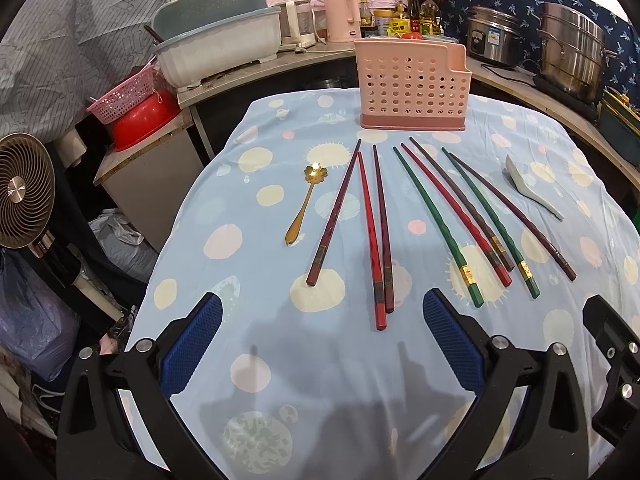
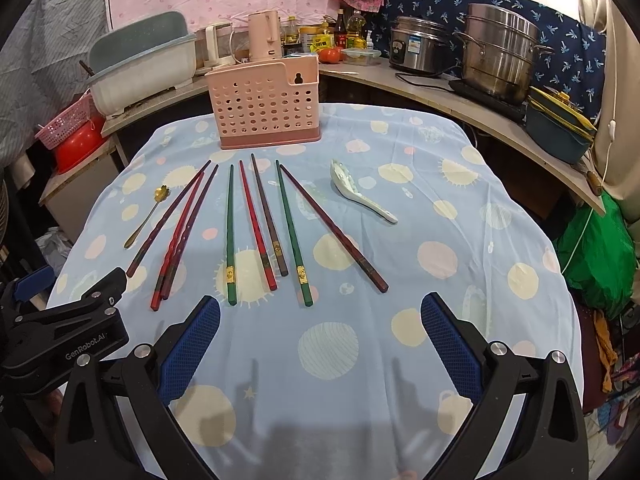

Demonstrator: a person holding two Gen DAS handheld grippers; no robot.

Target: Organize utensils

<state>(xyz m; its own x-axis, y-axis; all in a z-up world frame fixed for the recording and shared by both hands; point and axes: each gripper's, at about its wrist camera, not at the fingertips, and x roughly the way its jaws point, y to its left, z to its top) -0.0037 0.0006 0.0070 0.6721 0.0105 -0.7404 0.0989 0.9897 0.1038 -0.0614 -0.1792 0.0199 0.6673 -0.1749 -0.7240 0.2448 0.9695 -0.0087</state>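
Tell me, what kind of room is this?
Probably a home kitchen: a rice cooker and steel pot sit on the counter, with oil bottles and a kettle behind the table.

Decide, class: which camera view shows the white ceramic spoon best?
The right wrist view: the white ceramic spoon lies near the picture's middle, bowl and handle plainly visible. The left wrist view shows it near the right edge, foreshortened and distorted.

Both views are evenly and fairly brightly lit from overhead, and sharp at the centre. Soft shadows fall on the tablecloth (image 1: 280, 360) beneath each hand-held gripper. Glare glints off the steel pot (image 2: 500, 52). Fisheye distortion bends the edges, with black vignetted corners.
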